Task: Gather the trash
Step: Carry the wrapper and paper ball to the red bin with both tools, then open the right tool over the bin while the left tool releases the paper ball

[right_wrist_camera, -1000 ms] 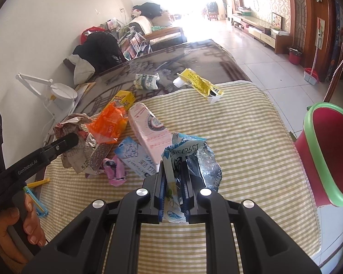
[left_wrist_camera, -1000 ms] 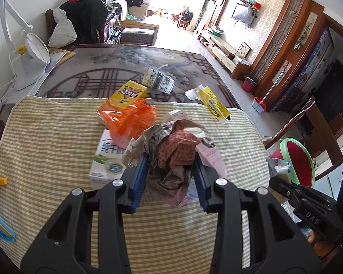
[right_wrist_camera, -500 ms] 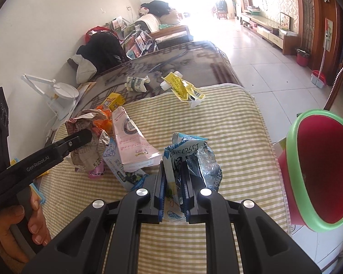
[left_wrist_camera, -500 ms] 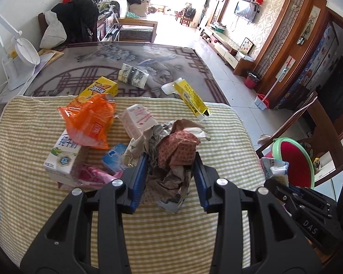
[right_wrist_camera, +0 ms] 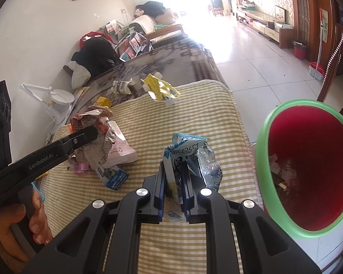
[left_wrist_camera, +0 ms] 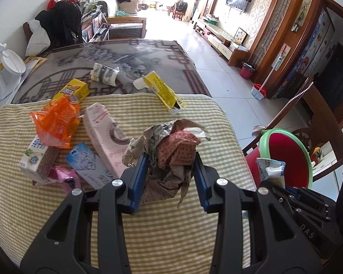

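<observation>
My left gripper [left_wrist_camera: 170,159] is shut on a crumpled brown paper wad [left_wrist_camera: 171,150], held above the striped cloth; it also shows in the right wrist view [right_wrist_camera: 91,137]. My right gripper [right_wrist_camera: 173,178] is shut on a blue and white snack wrapper [right_wrist_camera: 189,157], near the table's right edge. The red bin with a green rim [right_wrist_camera: 308,166] stands just right of the table and holds some trash; it also shows in the left wrist view [left_wrist_camera: 285,157], with the wrapper [left_wrist_camera: 269,169] in front of it.
On the cloth [left_wrist_camera: 148,223] lie an orange bag [left_wrist_camera: 54,121], a milk carton [left_wrist_camera: 34,157], a pink box [left_wrist_camera: 105,134], a blue packet [left_wrist_camera: 87,164] and a yellow carton [left_wrist_camera: 164,91]. A white lamp [right_wrist_camera: 59,96] stands at the far left.
Both grippers have moved right toward the bin with their loads. The bin looms larger in the right wrist view. The trash pile has slid left in the left wrist view.
</observation>
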